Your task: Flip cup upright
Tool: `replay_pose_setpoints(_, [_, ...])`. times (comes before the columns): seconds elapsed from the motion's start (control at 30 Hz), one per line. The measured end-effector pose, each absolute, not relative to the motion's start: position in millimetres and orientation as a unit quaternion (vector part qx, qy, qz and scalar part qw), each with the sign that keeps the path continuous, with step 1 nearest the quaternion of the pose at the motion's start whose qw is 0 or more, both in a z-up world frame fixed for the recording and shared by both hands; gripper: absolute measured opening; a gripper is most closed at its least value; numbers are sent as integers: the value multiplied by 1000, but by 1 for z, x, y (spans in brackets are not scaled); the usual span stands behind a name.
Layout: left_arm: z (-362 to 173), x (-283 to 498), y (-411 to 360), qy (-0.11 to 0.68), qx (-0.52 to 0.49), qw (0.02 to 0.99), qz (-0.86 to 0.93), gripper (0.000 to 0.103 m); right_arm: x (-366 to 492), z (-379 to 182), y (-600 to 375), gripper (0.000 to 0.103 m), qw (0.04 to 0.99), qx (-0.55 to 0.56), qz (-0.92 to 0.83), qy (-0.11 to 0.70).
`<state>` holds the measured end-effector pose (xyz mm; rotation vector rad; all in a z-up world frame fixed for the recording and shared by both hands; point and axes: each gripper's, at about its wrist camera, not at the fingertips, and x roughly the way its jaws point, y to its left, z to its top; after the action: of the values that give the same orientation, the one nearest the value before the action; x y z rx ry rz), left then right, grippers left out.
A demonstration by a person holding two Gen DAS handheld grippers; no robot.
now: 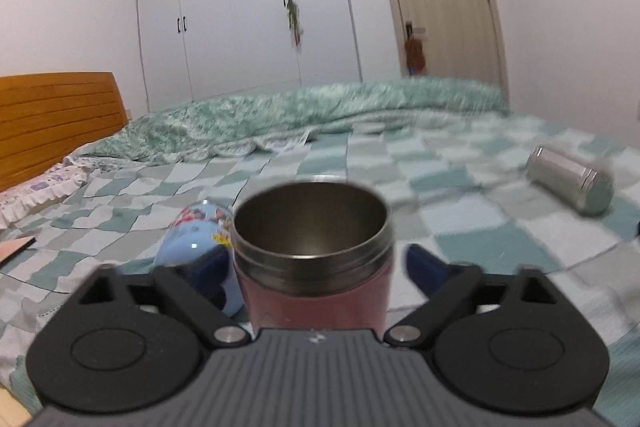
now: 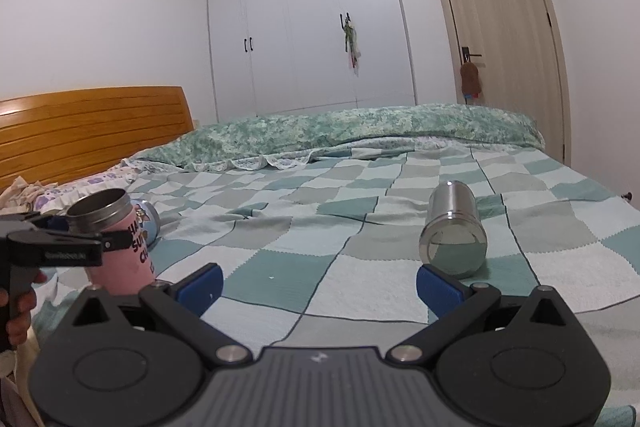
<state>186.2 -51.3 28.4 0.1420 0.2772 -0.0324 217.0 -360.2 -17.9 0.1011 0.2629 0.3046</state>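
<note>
Cup (image 1: 316,259) sits between the fingers of my left gripper (image 1: 320,267), pink-bodied with a steel collar, mouth up and nearly upright, tipped a little. My left jaws stand spread to either side of it: the left blue pad (image 1: 212,267) lies close against the wall, the right one shows a gap, so whether I am truly pinching it I cannot tell. From my right wrist camera the same cup (image 2: 116,239) stands far off to the left of my right gripper (image 2: 320,285), base near the checked blanket (image 2: 280,243). My right jaws are wide apart, with nothing between them. Just beyond my right blue pad a steel cup (image 2: 454,233) lies on its side, base toward me. Behind the pink cup, to its left, a pale blue cartoon cup (image 1: 192,235) lies tipped over.
</note>
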Motion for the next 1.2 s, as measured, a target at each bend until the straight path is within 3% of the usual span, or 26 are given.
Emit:
replay_pose_setpoints(0.27, [72, 120, -34, 60, 33, 997, -37, 103, 183, 0, -359, 103, 983, 24, 149, 100])
replay_pose_setpoints(0.4, [79, 87, -26, 61, 20, 997, -51, 103, 148, 7, -357, 103, 985, -3, 145, 94])
replay_pose_setpoints(0.87, [19, 18, -12, 88, 6, 996, -26, 103, 61, -16, -362, 103, 993, -50, 78, 77])
replay_pose_setpoints(1.2, [11, 13, -23, 68, 26, 997, -15, 103, 47, -27, -370, 103, 998, -40, 32, 37])
